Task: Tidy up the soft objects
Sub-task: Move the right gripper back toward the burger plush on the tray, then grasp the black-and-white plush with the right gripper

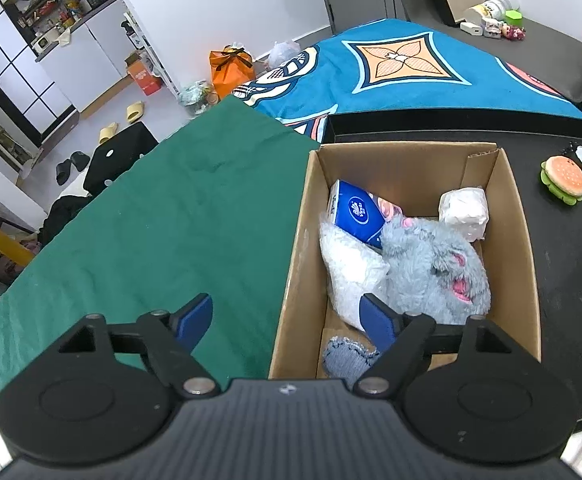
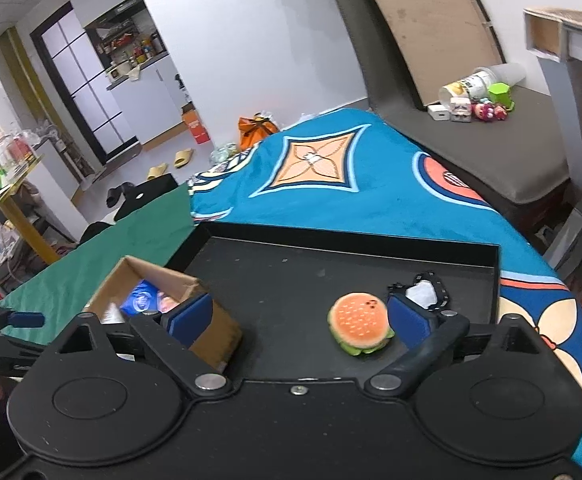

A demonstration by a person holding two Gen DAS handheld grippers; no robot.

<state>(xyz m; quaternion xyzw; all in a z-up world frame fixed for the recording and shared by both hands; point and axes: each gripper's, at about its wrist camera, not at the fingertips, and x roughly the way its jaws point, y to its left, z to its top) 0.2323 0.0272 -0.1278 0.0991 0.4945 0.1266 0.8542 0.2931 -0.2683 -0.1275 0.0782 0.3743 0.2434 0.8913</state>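
- My left gripper [image 1: 287, 316] hangs released over the near edge of the cardboard box [image 1: 291, 264], its jaws spread with nothing between them.
- My right gripper [image 2: 301, 318] is also released, jaws wide, aimed at the black tray [image 2: 291, 272]; the burger plush [image 2: 359, 328] lies on the tray between its fingers, just beside the right-hand pad, unpinched.
- Already in the box: a grey plush animal [image 1: 435, 264], a blue tissue pack [image 1: 357, 212], a clear bag [image 1: 351, 276], a white wrapped bundle [image 1: 463, 216] and a small grey knitted piece [image 1: 347, 356].
- Still out on the tray: the burger and a black-and-white frilly item [image 2: 425, 290] right behind it.
- Risk: the frilly item sits so near that closing on the burger could snag it too.
- Risk: the burger is off-centre between my jaws, so it may squirt sideways as they close.
- Risk: the box looks crowded; a careless drop could land on the rim or nudge the box, and my left gripper hovering there could get in the way.
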